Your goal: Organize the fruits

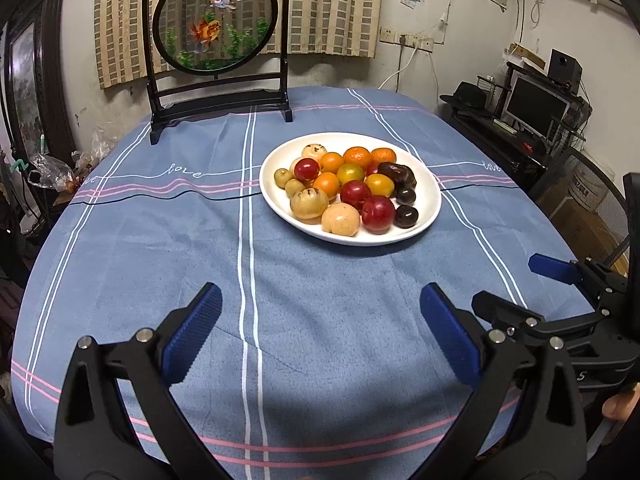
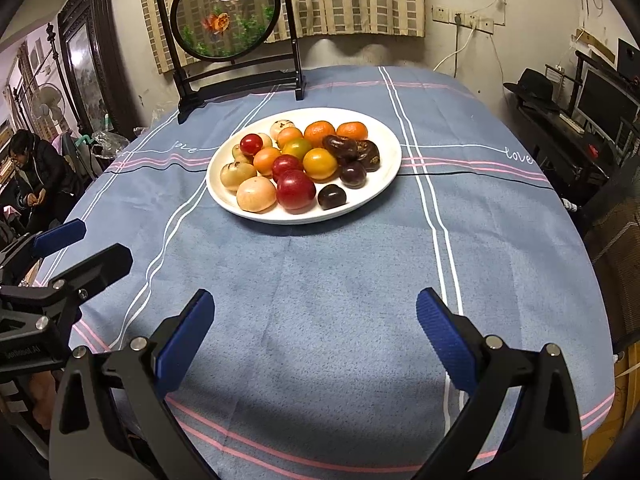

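**Both claws spread, fruit heaped on the white plate**

The left claw [image 1: 320, 308] hangs above the near part of the tabletop [image 1: 320, 280], its blue-padded fingers [image 1: 192, 332] spread wide with nothing between them. The right claw [image 2: 316, 312] hangs beside it, likewise wide apart and empty. Beyond them, well apart from both, a white plate [image 1: 430, 204] sits on the blue striped tablecloth [image 2: 360, 260]. It carries the fruits [image 2: 298, 160] in a heap: red plums [image 1: 378, 214] and pale tan fruits [image 1: 341, 219] nearest, yellow and orange citrus [image 2: 319, 133] behind, dark dates [image 2: 340, 146] and dark round fruits [image 2: 331, 196] on the right. At the far edge stands a black-framed goldfish screen [image 1: 214, 16].
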`<state>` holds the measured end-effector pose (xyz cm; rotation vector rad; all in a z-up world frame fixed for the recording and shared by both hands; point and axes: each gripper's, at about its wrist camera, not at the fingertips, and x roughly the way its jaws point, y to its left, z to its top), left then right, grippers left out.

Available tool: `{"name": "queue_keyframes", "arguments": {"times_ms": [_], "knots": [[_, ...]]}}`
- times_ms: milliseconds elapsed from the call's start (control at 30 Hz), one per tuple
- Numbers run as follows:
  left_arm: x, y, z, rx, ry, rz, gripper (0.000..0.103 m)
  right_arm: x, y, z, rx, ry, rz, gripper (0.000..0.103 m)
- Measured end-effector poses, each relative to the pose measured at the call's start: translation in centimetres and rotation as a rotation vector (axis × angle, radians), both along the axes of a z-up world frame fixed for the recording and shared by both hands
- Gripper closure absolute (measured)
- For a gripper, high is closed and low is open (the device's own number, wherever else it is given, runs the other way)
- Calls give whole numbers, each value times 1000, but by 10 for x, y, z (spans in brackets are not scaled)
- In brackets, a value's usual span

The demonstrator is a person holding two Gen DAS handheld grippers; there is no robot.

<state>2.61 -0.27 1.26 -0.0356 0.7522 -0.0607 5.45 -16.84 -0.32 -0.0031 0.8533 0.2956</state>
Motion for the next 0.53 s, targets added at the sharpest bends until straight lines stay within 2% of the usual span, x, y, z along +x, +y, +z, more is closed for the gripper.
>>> {"name": "queue_keyframes", "arguments": {"times_ms": [267, 533], "knots": [[8, 6, -5, -34, 37, 16, 2, 1, 1, -1, -6, 7, 8, 2], [10, 6, -6, -33, 48, 18, 2, 1, 2, -1, -11, 9, 13, 2]]}}
